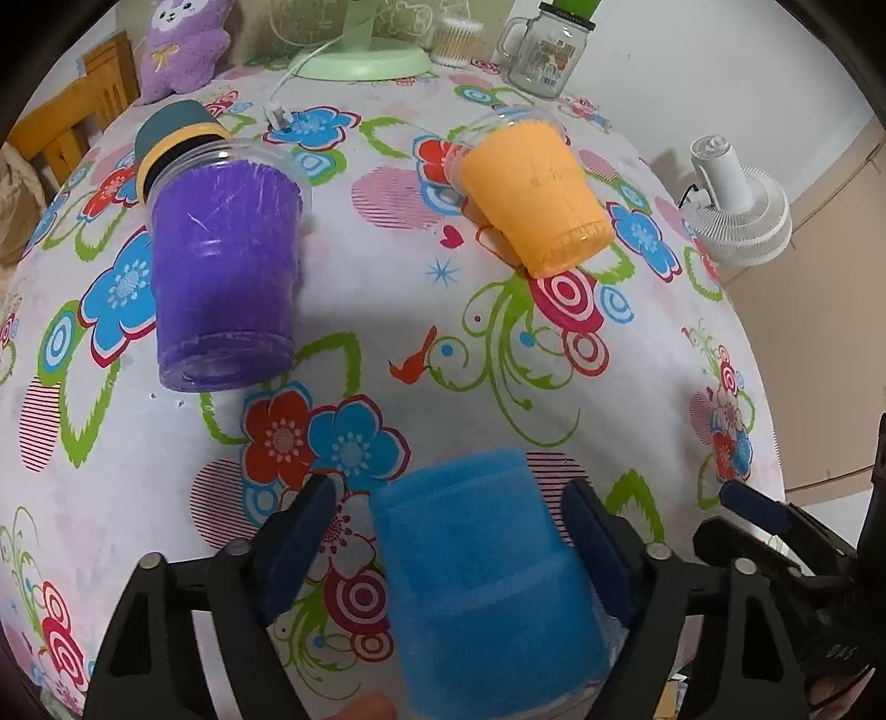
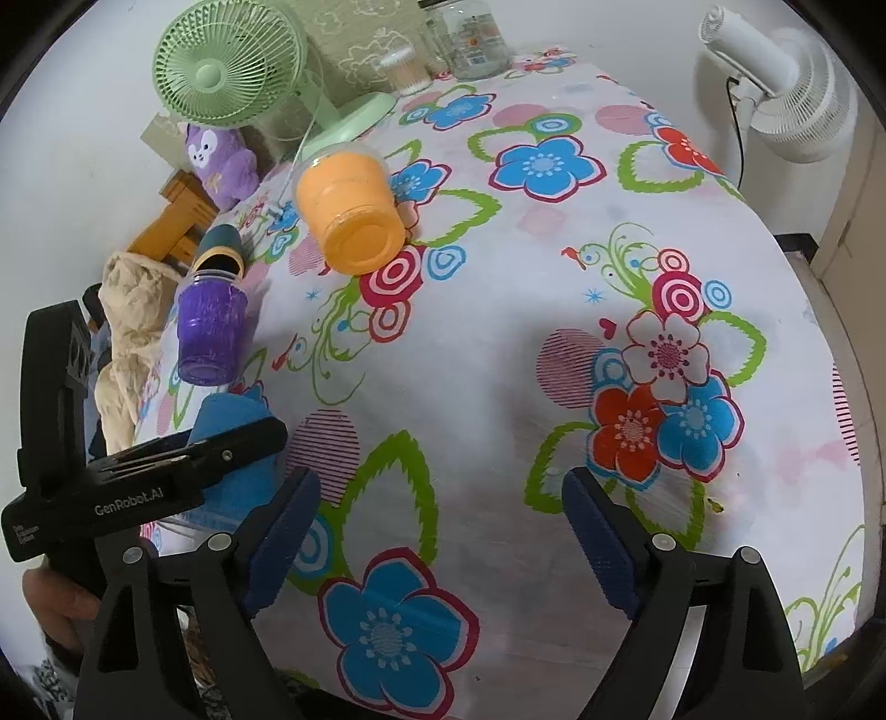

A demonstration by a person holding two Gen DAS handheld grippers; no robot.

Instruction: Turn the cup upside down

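The left hand-held gripper [image 1: 448, 531] straddles the blue cup [image 1: 487, 581] with jaws spread, pads apart from it; the right hand-held gripper [image 2: 443, 531] hangs wide open above the floral surface [image 2: 498, 343].

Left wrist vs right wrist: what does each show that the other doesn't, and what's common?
Only the left wrist view shows the left gripper from behind, jaws open either side of the blue cup, not clamped on it, and the mason jar's handle and green top.

Only the right wrist view shows the right gripper, open over bare tablecloth, the green fan's grille, and the left gripper from outside.

Both share the purple cup, the orange cup, the purple plush and the white fan.
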